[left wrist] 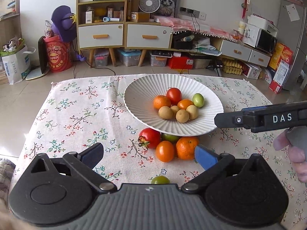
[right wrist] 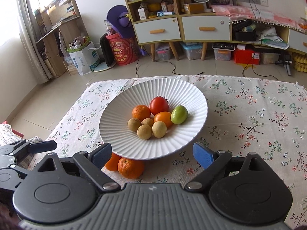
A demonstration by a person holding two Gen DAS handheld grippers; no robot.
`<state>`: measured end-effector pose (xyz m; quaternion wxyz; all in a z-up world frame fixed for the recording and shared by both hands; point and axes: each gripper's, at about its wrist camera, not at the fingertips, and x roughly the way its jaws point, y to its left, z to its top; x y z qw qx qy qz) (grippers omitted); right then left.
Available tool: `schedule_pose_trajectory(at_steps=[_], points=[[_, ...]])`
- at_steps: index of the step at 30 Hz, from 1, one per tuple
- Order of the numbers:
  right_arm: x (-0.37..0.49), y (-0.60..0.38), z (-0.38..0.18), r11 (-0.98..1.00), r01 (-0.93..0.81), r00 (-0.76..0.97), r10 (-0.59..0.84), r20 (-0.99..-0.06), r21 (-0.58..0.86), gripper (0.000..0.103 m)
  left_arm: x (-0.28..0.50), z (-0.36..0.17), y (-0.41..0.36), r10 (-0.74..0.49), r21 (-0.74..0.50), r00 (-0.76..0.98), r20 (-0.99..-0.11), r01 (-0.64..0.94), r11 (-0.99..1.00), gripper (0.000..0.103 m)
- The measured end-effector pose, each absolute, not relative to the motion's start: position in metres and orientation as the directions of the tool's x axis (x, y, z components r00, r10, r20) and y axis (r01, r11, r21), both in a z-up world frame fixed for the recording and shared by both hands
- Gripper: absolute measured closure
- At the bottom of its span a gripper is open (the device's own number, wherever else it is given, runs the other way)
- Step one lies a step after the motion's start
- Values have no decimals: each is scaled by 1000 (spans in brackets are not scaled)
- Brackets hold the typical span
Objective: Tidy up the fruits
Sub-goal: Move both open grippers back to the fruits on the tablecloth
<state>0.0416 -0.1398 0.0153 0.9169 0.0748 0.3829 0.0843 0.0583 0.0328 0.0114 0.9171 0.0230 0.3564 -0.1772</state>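
Note:
A white ribbed plate (left wrist: 138,99) (right wrist: 119,130) stands on the floral cloth. It holds a red tomato (left wrist: 174,95), a mandarin (left wrist: 162,102), an orange tomato (left wrist: 185,103), a green fruit (left wrist: 198,100) and several tan longans (left wrist: 165,112). On the cloth by its near rim lie a red tomato (left wrist: 150,138), an orange tomato (left wrist: 164,151), a mandarin (left wrist: 187,148) (right wrist: 131,167) and a green tomato (left wrist: 170,137) partly under the rim. A small green tomato (left wrist: 160,180) lies nearer. My left gripper (left wrist: 147,150) is open before this cluster. My right gripper (right wrist: 151,149) is open at the plate's near rim, holding nothing.
The floral cloth (left wrist: 76,115) covers a low table; its far edge drops to a tiled floor (right wrist: 57,95). Cabinets (left wrist: 99,34) and boxes line the back wall. A hand (left wrist: 295,153) holds the right gripper at the right of the left wrist view.

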Motion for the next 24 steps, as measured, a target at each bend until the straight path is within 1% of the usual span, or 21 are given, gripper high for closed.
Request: schedule_pose_trajectory(at_steps=[8,16,24], points=[[26,-132,11,979,-127,694,202,-692,158,6,52,6,42,-299,-69,680,-670,344,937,3],[19,-125,1,984,-147,680,176,-711,103,5,49,-19,49,-283,-60,632,-722,350,935,3],[20,-118,-9,985,-154,664,159,-730,75,5,43,-32,35,-294,-44,604,-741,393,918,3]])
